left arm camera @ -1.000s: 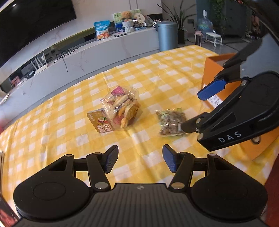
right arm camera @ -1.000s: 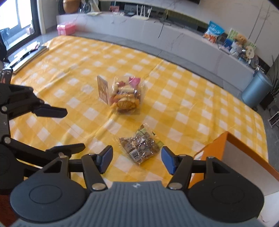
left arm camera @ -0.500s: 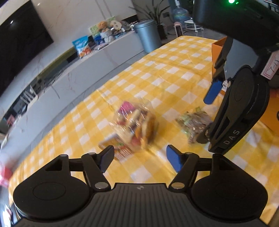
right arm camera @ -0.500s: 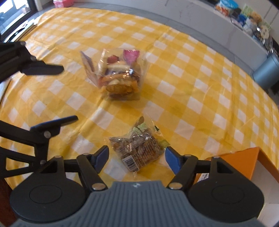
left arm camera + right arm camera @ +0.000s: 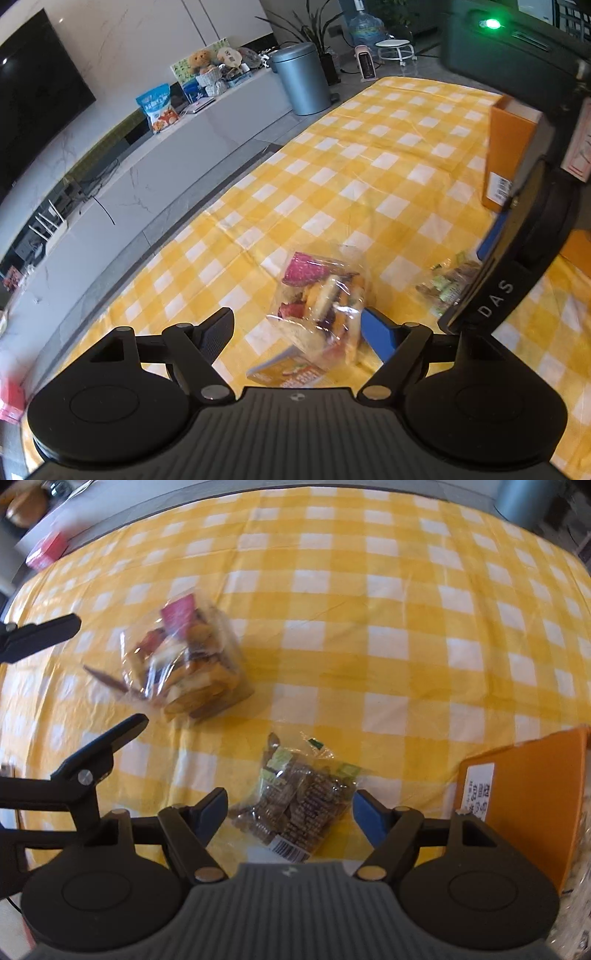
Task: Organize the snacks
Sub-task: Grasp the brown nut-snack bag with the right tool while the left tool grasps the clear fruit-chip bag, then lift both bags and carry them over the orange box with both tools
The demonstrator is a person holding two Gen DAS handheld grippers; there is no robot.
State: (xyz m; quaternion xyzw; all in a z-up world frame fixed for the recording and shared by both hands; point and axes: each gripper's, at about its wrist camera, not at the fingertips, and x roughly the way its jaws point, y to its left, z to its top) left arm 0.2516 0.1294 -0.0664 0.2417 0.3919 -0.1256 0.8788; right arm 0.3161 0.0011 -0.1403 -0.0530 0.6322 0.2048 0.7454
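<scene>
A clear bag of mixed biscuits (image 5: 321, 306) lies on the yellow checked tablecloth (image 5: 369, 166), with an orange card under it. My left gripper (image 5: 301, 328) is open, its fingers on either side of that bag. The bag also shows in the right wrist view (image 5: 184, 664). A small bag of brown wrapped snacks (image 5: 299, 797) lies between the open fingers of my right gripper (image 5: 290, 808). In the left wrist view the snack bag (image 5: 447, 288) is partly hidden behind the right gripper's body.
An orange box (image 5: 524, 801) with a white label stands at the right, open at the top; it also shows in the left wrist view (image 5: 506, 155). Beyond the table's far edge are a low white cabinet (image 5: 166, 166) and a grey bin (image 5: 303, 85).
Both grippers have moved forward and down toward the table. The biscuit bag now sits between the left fingers and the brown snack bag between the right fingers. Both stay open.
</scene>
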